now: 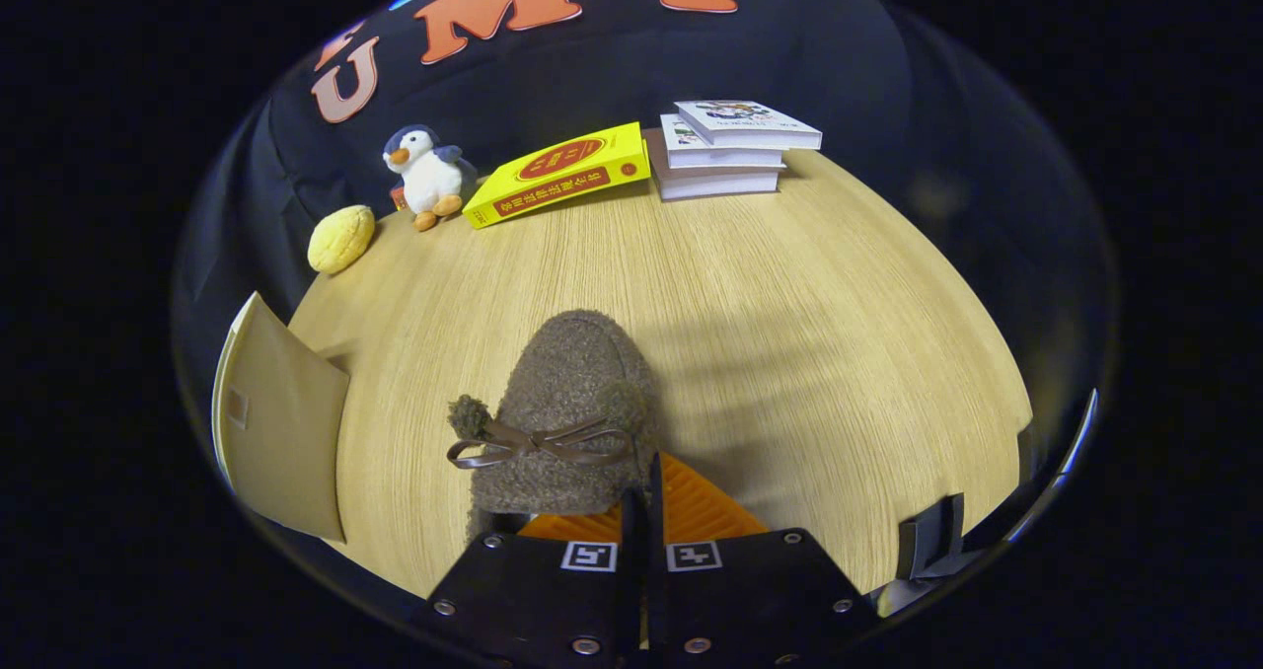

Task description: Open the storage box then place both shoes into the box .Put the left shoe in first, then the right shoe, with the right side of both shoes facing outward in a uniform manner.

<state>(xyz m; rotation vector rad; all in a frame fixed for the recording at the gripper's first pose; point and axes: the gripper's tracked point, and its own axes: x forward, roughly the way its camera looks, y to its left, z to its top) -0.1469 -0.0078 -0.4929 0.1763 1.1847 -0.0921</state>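
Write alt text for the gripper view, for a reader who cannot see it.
A fuzzy brown slipper with a brown bow is pinched at its edge by the closed gripper above a round light wooden table. Beyond it lie a yellow book, a stack of white books, a plush penguin and a yellow bun-shaped toy; a tan box flap stands beside the slipper.

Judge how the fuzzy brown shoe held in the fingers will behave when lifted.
The shoe looks fleecy and soft, so probably light and squashy. The fingers look closed on its rear rim, so the toe may droop. Its bow could snag.
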